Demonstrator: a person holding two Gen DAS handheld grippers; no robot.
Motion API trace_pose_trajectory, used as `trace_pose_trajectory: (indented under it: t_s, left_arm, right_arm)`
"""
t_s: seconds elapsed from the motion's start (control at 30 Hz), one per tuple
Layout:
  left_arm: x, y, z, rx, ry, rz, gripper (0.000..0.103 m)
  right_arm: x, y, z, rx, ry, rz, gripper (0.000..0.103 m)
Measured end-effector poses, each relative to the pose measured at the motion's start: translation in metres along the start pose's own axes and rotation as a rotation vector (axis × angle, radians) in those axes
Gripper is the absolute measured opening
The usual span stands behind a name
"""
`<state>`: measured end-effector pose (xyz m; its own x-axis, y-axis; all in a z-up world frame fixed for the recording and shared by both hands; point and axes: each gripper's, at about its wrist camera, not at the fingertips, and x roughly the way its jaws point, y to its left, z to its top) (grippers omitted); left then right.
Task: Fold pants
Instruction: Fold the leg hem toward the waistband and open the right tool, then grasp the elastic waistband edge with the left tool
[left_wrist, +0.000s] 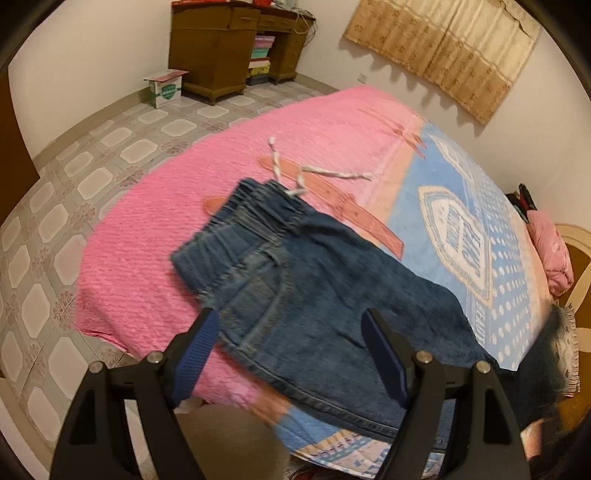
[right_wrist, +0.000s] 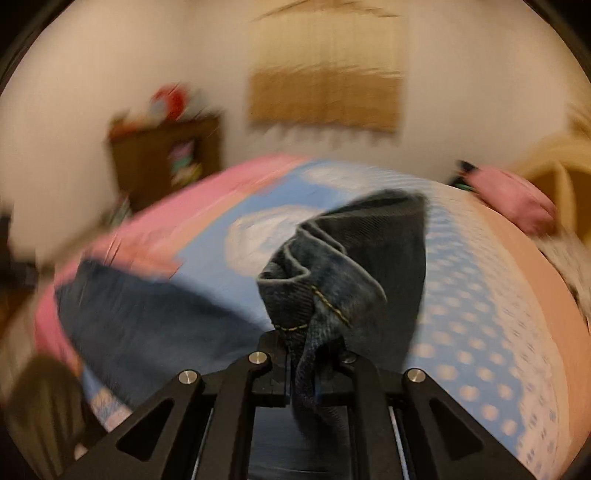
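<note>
- Pants (left_wrist: 317, 280): blue denim, spread on the bed (left_wrist: 155, 258), waistband toward the far side, legs running toward the lower right of the left wrist view.
- Drawstring (left_wrist: 314, 171): white, trailing from the waistband across the pink cover, loose ends apart.
- Left claw (left_wrist: 291, 354): wide, blue pads showing, poised above the hip and pocket area of the pants; no fabric between the fingers, contact with the denim not visible.
- Right claw (right_wrist: 314, 343): narrow, clamped on a bunched hem of the pants; yellow stitching visible at the pinch point, fabric folded upward and draped down between the fingers.
- Pants in the right wrist view (right_wrist: 147, 314): gripped end raised off the bed, the remaining denim lying to the left over the blue and pink cover; heavily blurred.
- Bed cover: pink ribbed section on the far and left side, blue dotted section with a white printed patch (left_wrist: 458, 240) on the right.
- Pink pillow (left_wrist: 550, 258): at the right end of the bed, near the headboard, well apart from the waistband.
- Wooden desk (left_wrist: 229, 48): against the far wall, coloured boxes stacked in its knee space.
- Carton (left_wrist: 166, 88): white and green, on the tiled floor just beside the desk.
- Curtain (left_wrist: 443, 51): tan, patterned, hanging on the wall beyond the bed.
</note>
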<state>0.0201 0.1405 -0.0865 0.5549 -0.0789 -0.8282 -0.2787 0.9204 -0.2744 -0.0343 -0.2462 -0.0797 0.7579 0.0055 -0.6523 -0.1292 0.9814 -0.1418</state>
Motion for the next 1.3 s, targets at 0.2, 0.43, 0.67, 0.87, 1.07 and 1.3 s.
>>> trace_pose_trajectory:
  t_s: [0.2, 0.43, 0.67, 0.87, 1.07, 1.3]
  left_arm:
    - [-0.005, 0.036, 0.009, 0.002, -0.02, 0.029, 0.081]
    - [0.005, 0.053, 0.011, -0.023, -0.021, 0.01, 0.081]
    - [0.012, 0.04, 0.005, 0.015, 0.009, -0.017, 0.081]
    - [0.015, 0.035, 0.002, 0.034, 0.017, -0.012, 0.082]
    - [0.023, 0.053, -0.005, 0.014, 0.041, 0.032, 0.082]
    - [0.036, 0.086, -0.008, -0.04, 0.041, 0.083, 0.082]
  right_arm:
    - [0.084, 0.127, -0.067, -0.202, 0.19, -0.054, 0.013]
    - [0.089, 0.144, -0.085, -0.231, 0.211, -0.045, 0.047]
    - [0.037, 0.106, -0.052, 0.109, 0.057, 0.216, 0.057]
    - [0.043, -0.003, -0.065, 0.487, 0.126, -0.031, 0.057]
    - [0.081, 0.042, -0.098, 0.392, 0.27, 0.007, 0.057]
    - [0.072, 0.074, -0.085, 0.301, 0.216, 0.073, 0.064]
